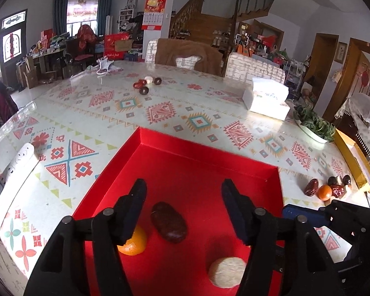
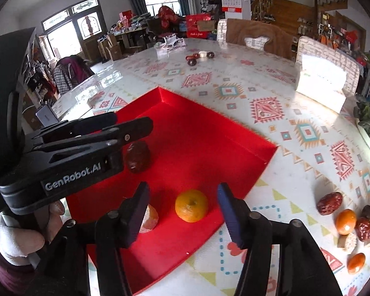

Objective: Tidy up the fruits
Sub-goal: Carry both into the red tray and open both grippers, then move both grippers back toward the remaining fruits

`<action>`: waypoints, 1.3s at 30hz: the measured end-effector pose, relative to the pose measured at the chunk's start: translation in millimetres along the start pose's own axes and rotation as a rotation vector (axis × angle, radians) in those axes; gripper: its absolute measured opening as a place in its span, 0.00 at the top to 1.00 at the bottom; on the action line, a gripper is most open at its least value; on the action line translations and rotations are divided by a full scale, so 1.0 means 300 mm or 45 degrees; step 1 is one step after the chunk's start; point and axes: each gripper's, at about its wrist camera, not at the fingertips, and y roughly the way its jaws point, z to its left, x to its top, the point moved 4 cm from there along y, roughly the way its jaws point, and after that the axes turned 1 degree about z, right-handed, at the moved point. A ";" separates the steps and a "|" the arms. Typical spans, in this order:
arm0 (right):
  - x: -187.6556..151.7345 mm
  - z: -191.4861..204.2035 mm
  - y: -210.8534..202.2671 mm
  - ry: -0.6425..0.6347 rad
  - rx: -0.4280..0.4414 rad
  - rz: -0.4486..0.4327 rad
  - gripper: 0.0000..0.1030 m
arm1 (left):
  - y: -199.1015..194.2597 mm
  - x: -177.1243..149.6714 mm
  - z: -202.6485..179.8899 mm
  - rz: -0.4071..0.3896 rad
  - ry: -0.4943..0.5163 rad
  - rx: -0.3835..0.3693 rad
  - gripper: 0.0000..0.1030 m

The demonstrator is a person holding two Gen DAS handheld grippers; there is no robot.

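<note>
Surface (image 1: 160,93): your patterned top runs wide and mostly bare beyond the tray toward the far edge, where a small cluster of fruit (image 1: 146,83) lies.
Red tray (image 1: 209,167): it sits near your edge of the surface; its far corner points away from you, and its low walls border bare red floor at the far half.
Tissue pack (image 1: 266,98): it stands toward the right edge, well apart from the tray.
Left tool (image 1: 182,212): your jaws gape, nothing pressed; they point down into the tray over a dark red date (image 1: 169,222), with an orange (image 1: 135,243) partly under the left finger and a pale round biscuit (image 1: 225,272) nearer you.
Right tool (image 2: 183,209): jaws apart, straddling a second orange (image 2: 191,206) without touching it, at the tray's near right edge.
Loose fruit (image 2: 345,218): dates and small oranges lie on the surface right of the tray.
</note>
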 end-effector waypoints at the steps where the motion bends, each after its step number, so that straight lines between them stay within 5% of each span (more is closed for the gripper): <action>1: -0.002 -0.005 -0.017 -0.001 -0.010 -0.011 0.38 | -0.010 0.002 -0.009 -0.007 0.003 0.000 0.39; 20: -0.150 -0.252 -0.345 0.128 -0.239 -0.178 0.24 | -0.264 0.000 -0.324 -0.169 0.102 -0.102 0.17; 39: -0.395 -0.647 -0.591 0.423 -0.373 -0.238 0.19 | -0.262 -0.097 -0.601 -0.104 0.215 -0.207 0.17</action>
